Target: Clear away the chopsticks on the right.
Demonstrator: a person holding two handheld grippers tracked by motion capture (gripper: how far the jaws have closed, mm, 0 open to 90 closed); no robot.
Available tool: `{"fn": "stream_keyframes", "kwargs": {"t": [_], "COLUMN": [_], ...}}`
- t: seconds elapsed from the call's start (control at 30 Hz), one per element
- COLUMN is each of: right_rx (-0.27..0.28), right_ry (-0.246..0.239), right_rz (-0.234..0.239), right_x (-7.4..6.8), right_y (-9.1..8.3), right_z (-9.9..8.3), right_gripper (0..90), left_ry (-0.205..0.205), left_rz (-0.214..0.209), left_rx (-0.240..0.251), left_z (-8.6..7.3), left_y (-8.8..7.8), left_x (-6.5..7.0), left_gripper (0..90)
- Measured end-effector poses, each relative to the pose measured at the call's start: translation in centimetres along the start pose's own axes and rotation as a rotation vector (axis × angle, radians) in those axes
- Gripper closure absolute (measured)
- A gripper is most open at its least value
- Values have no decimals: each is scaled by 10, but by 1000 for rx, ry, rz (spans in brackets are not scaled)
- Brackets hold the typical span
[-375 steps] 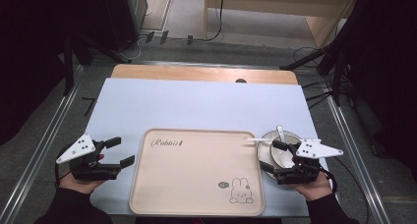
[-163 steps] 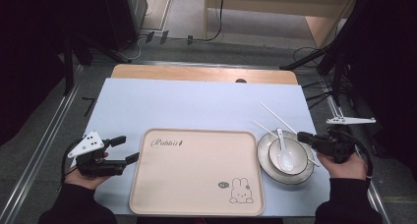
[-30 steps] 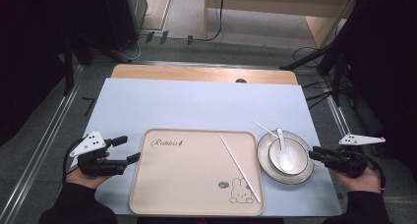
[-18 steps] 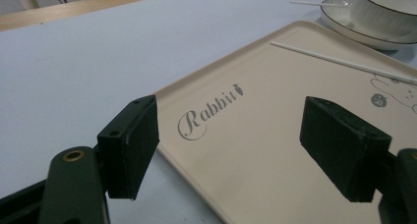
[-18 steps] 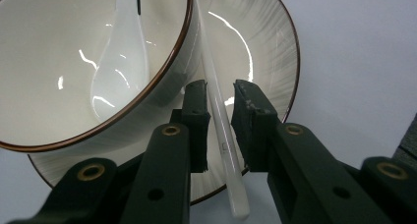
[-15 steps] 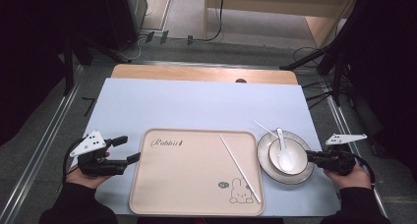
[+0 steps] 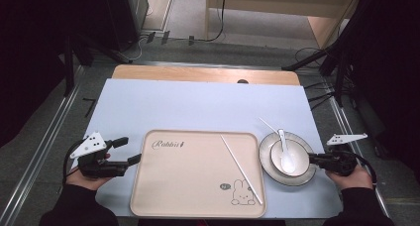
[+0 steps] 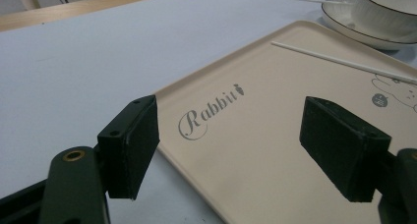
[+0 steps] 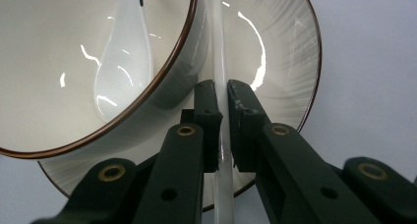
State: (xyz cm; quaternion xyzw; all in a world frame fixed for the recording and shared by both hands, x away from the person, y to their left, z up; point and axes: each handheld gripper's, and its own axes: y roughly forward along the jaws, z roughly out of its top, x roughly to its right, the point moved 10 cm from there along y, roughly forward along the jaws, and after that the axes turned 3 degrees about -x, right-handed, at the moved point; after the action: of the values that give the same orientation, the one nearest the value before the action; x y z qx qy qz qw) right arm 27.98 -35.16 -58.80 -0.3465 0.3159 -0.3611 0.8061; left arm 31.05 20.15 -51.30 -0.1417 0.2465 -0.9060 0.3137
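Right gripper view looked along the right gripper [image 9: 220, 89], whose fingers had just been closing and now clenched a thin white chopstick [image 9: 219, 47] between them. That chopstick lay across the plate [image 9: 290, 62], just beside the outer wall of the bowl [image 9: 183, 47], and a white spoon [image 9: 123, 52] rested inside the bowl.

High view placed the plate near the desk's [image 7: 198, 107] right edge, at the near side. The right hand had come in to the plate's right rim from farther out a second earlier. The left gripper [image 7: 129, 150] hovered at the near-left of the desk, its fingers released and holding nothing, beside the left edge of the beige tray [image 7: 193, 186]. A first chopstick [image 7: 241, 169] already lay slantwise on the right half of the tray, where a few seconds earlier both had been at the plate.

The fresh grip suggested the second chopstick was ready to be lifted across to join its partner. Being thin and smooth, it might swivel or slip between the fingers.
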Motion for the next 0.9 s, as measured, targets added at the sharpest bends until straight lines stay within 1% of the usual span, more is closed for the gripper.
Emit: {"fn": "stream_keyframes", "kwargs": {"t": [0.07,0.1,0.13,0.2,0.3,0.37,0.43,0.5,0.6,0.67,0.7,0.73,0.8,0.9], "right_rx": [-3,-5,-6,-2,22,49,59,67,87,99,105,110,122,139], "right_ry": [13,37,46,46,59,79,93,118,144,155,172,176,201,204], "right_rz": [8,19,17,4,-15,-29,-38,-47,-75,-89,-88,-92,-97,-97], "right_x": [0,-1,-1,0,2,4,4,2,0,-2,-5,-8,-14,-29], "right_y": [-3,-3,-4,-6,-13,-19,-24,-30,-39,-45,-48,-50,-52,-55], "right_z": [0,0,0,0,4,8,11,14,20,24,27,30,36,45], "right_gripper": [848,849,848,849,849,849,850,850,850,850,850,850,850,849], "left_ry": [0,-2,-4,-2,-3,-2,-5,-4,-3,-3,-3,-4,-4,-4], "left_rz": [1,1,1,2,1,2,4,3,4,5,5,5,5,4], "left_rx": [-1,0,2,2,4,2,2,3,1,1,0,2,1,2], "left_z": [0,0,0,0,0,0,0,0,0,0,0,0,0,0], "left_y": [0,0,0,0,0,0,0,0,-1,0,0,0,-1,-1], "left_x": [0,0,0,0,0,0,0,-1,-1,-1,-1,-1,-1,-1], "left_gripper": [232,232,232,233,233,233,233,234,234,234,234,234,234,234]}}
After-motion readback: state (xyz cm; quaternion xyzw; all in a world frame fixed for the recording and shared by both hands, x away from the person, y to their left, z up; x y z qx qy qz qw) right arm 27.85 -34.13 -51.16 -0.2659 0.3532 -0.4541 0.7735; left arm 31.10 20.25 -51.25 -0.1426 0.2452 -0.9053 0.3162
